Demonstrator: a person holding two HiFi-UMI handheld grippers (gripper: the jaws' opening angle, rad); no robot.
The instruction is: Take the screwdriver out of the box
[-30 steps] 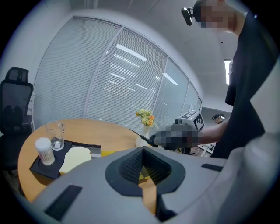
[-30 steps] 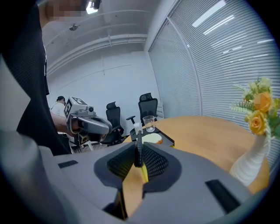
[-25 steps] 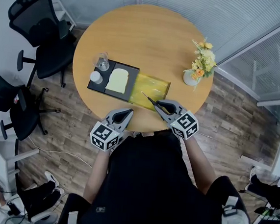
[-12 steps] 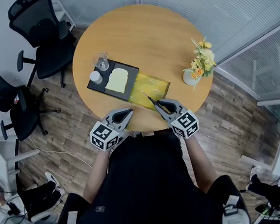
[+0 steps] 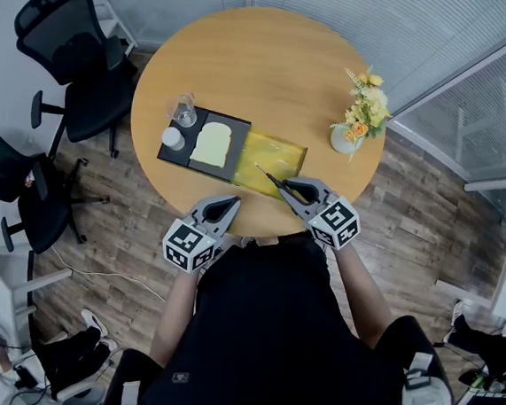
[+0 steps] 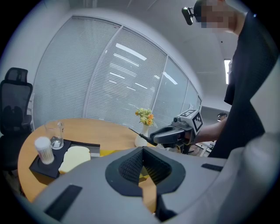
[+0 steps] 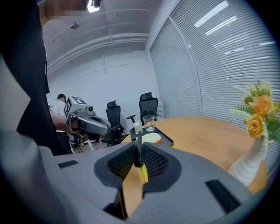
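Round wooden table (image 5: 265, 74): my right gripper (image 5: 283, 188) pinches the screwdriver (image 5: 269, 177) at the yellow box (image 5: 280, 151); my left gripper (image 5: 233, 201) is pressed together, empty.

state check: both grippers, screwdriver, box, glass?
Left gripper: shut, empty.
Right gripper: shut on screwdriver.
Screwdriver: gripped by its handle, held above the box.
Box: open-topped, on the table.
Glass: upright on the tray.

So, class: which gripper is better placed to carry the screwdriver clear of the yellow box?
Right. The right gripper is shut on the screwdriver over the yellow box; the left gripper is shut on nothing, by the table edge.
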